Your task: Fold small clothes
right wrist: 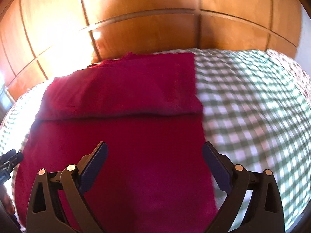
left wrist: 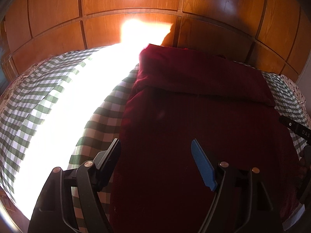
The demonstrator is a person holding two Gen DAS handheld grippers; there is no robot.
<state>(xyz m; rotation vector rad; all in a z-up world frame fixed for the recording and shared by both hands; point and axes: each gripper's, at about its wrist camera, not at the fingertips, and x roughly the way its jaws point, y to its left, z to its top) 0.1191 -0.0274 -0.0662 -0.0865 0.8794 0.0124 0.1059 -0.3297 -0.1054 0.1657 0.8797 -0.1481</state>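
A dark red cloth (left wrist: 204, 120) lies flat on a bed with a green and white checked sheet (left wrist: 38, 104). In the left wrist view the cloth fills the middle and right of the frame. Its far end is folded back over itself, making a thicker band (left wrist: 204, 75) across the upper middle. Bright sun falls on the sheet at the left and washes it out to white.

The left tongs (left wrist: 155, 147) are at the bottom of that frame. They are spread apart, with nothing between them. One finger (left wrist: 203, 165) has a blue pad and hangs over the cloth. The other sits over the cloth's left edge.

In the right wrist view the right tongs (right wrist: 154, 151) are spread very wide at the bottom, gripping nothing. The cloth's right edge runs down just inside the right finger (right wrist: 215, 167). This view is a bit blurred.

Wooden panels (right wrist: 145, 31) stand behind the bed in both views.
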